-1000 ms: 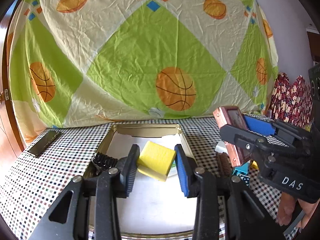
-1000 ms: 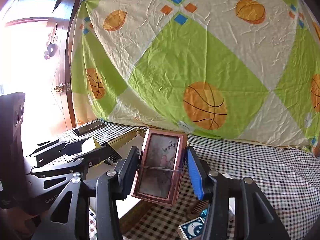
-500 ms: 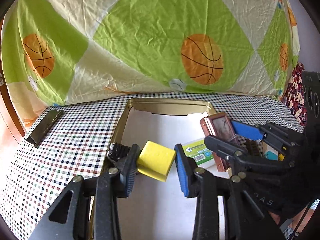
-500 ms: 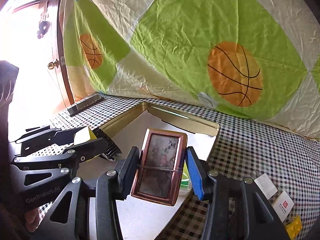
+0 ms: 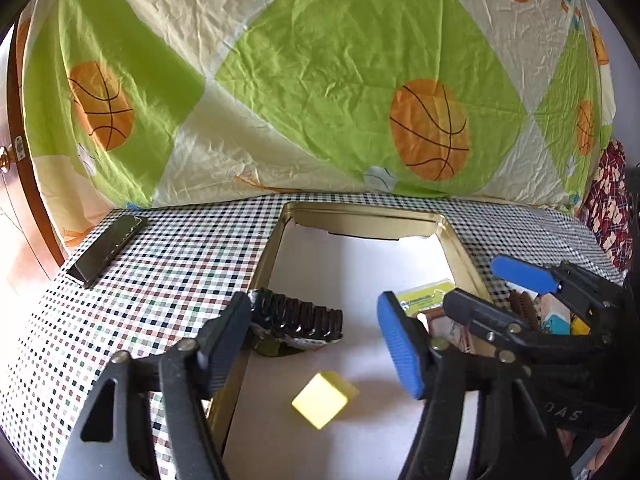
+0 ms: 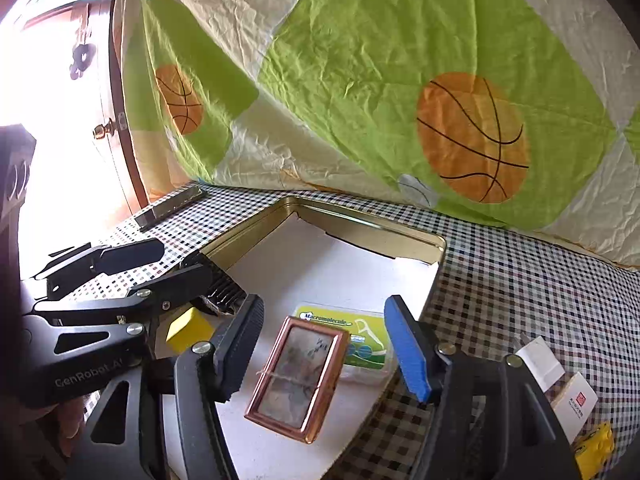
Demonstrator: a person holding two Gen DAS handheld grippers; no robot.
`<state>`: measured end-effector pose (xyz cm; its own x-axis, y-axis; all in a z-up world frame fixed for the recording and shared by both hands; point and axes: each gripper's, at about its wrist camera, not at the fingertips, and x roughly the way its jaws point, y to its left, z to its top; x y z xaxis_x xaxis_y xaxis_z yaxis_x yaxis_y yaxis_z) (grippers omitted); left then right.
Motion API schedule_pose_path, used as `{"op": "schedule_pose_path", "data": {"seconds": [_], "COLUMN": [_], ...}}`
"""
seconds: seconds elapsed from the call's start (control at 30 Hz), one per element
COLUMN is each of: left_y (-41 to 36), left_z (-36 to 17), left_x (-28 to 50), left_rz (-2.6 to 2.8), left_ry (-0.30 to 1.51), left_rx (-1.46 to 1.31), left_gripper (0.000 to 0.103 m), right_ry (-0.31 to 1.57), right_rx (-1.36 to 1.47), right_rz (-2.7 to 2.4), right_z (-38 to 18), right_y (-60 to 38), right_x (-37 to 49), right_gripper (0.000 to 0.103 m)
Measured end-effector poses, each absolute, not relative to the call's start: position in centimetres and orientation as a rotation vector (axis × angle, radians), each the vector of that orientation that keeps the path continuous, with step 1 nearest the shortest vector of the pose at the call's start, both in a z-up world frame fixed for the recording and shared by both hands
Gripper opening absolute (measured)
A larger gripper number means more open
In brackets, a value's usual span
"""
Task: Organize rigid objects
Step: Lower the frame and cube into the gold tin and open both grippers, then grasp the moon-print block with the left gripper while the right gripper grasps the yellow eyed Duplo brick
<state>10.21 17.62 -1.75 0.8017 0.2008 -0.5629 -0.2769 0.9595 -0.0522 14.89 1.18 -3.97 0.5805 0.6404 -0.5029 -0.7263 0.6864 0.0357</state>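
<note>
While both grippers gape | yellow cube (image 5: 323,405), copper-framed case (image 6: 297,378) | gilt tray (image 5: 368,216)

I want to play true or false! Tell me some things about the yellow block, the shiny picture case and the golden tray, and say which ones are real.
1. The yellow block lies loose in the golden tray. True.
2. The left gripper is squeezing the yellow block. False: its jaws stand open and the block lies free below them.
3. The copper picture case lies partly on the green floss packet. True.
4. The right gripper is shut on the picture case. False: it is open, with gaps on both sides of the case.
5. The black comb is far outside the tray. False: it sits at the tray's left edge.
</note>
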Motion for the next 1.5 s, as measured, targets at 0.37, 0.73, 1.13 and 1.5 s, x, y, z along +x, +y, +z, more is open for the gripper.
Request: {"op": "schedule_pose_path", "data": {"seconds": [0.37, 0.73, 1.13, 1.5], "left_y": [8.3, -1.2, -3.7, -2.8], "left_z": [-1.4, -3.6, -6.2, -5.2], "left_x": [7.0, 9.3, 13.0, 12.1], "left_rz": [0.075, -0.06, -0.142, -0.103], "left_ry": [0.494, 0.575, 0.786, 0.685], "left_rx": [-0.087, 0.024, 0.06, 0.028], "left_gripper": [0.088, 0.088, 0.045, 0.03], "right_ry": [0.436, 0.447, 0.485, 0.615], "right_rx": [-0.142, -0.078, -0.005, 0.016], "right_rz": [0.67, 0.485, 0.476, 0.425], "right_z": [-3.8, -5.4, -6.1, -7.3], "right_y": [-11.4, -20.2, -21.8, -22.0], "right_x": [11.8, 13.3, 14.4, 17.1], "right_gripper": [0.08, 0.081, 0.087, 0.087]}}
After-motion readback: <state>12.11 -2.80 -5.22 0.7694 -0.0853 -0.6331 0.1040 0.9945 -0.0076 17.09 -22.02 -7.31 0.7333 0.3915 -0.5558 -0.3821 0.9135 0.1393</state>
